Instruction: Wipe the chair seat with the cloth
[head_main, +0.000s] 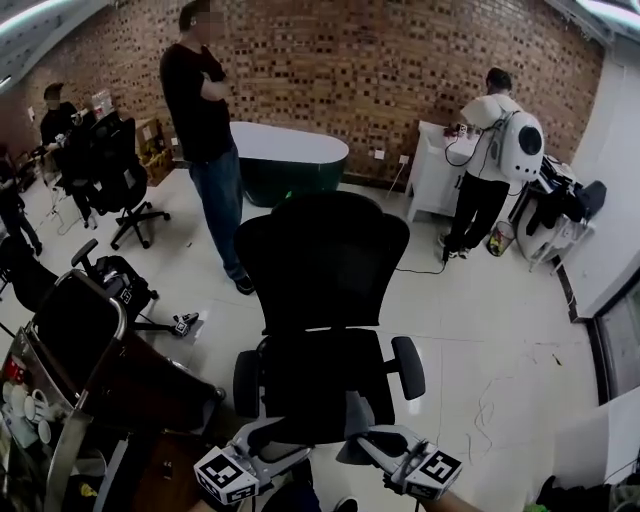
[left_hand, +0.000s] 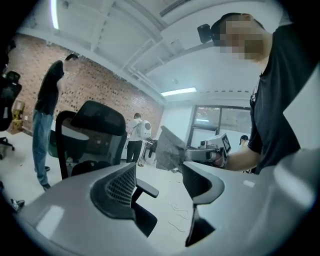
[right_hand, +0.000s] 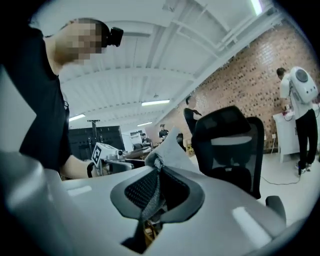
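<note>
Right gripper (right_hand: 157, 186): jaws clamped on the grey cloth (right_hand: 172, 147). A fold is pinched between the pads and the rest sticks up past the tips.
Left gripper (left_hand: 160, 186): jaws wide apart, nothing between them.
Both sit low over the front edge of the chair seat (head_main: 325, 385) of the black office chair (head_main: 325, 265). Left gripper is at the front left corner, right gripper at the front right, tips turned toward each other.
Cloth is in the air between the two grippers. The left gripper view shows it clear of the seat.
Containers:
- Cart (head_main: 68, 440) off the seat's left side, with white cups (head_main: 30, 408) on its shelf.
- Dark tub with a white rim (head_main: 288, 160) behind the backrest, contents not visible.

Standing person (head_main: 205, 120) beside the tub, arms folded. Person with a white backpack (head_main: 495, 160) at a white cabinet (head_main: 432, 175) by the brick wall.
</note>
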